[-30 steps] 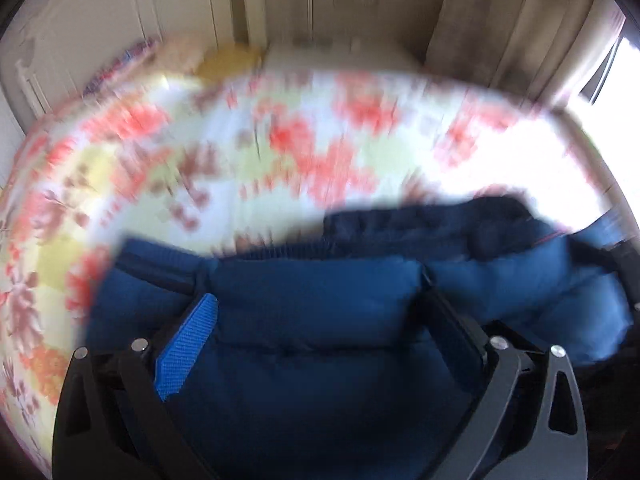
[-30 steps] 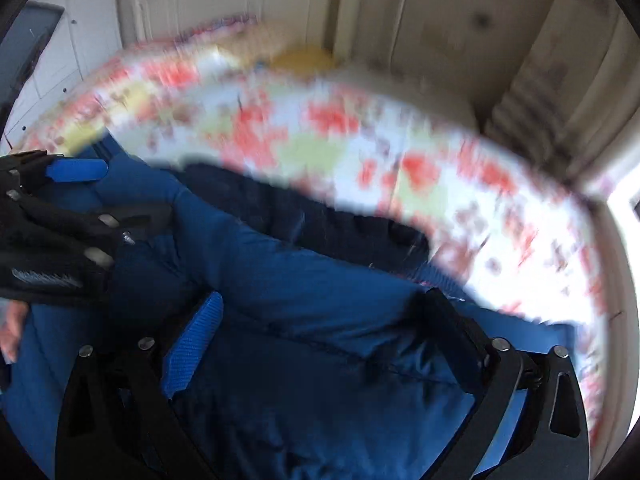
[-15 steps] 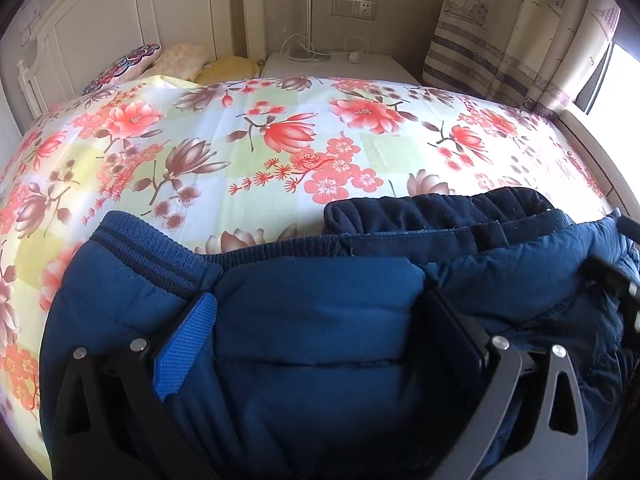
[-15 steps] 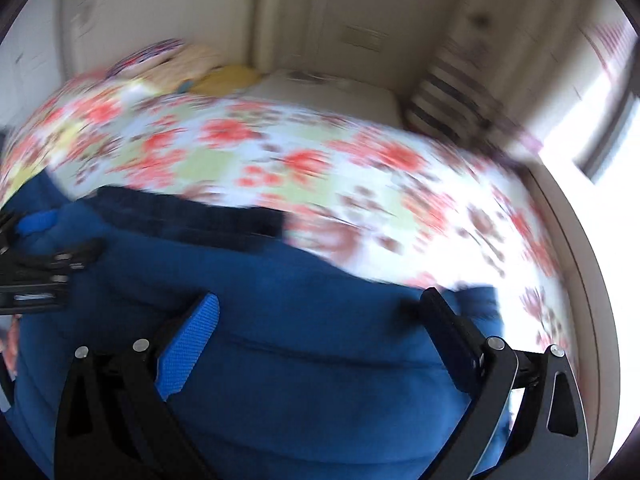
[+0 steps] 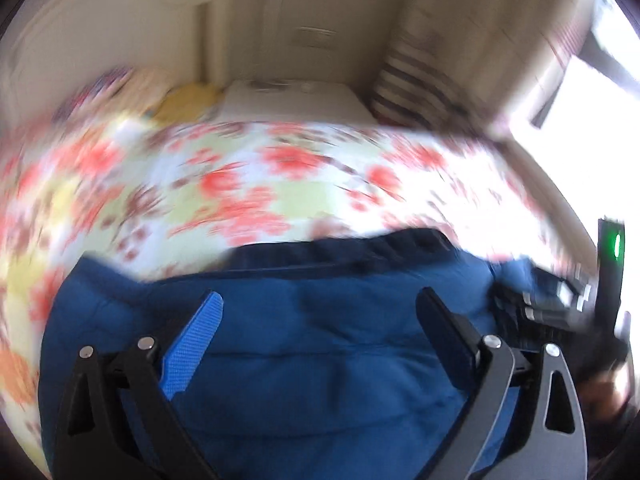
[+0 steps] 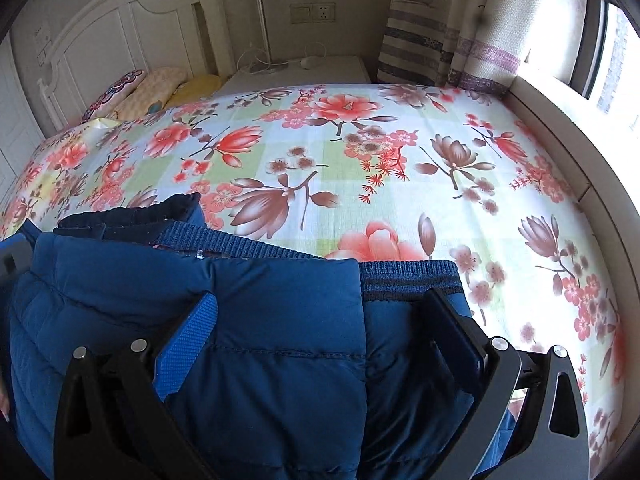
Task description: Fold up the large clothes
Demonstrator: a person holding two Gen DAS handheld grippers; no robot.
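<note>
On the floral bedsheet (image 6: 360, 184), blue jacket (image 6: 272, 320), pillows (image 6: 152, 88) behind

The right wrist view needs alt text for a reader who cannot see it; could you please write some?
A blue padded jacket with a ribbed hem lies on a floral bedsheet, with the right tool open, its fingers spread over the fabric. Behind the bed are a white headboard, pillows and a striped curtain.

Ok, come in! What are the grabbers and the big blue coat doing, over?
Left gripper open over blue jacket. Right gripper open, also over it. Jacket bunched on the floral bedsheet. Nothing in the way.
</note>
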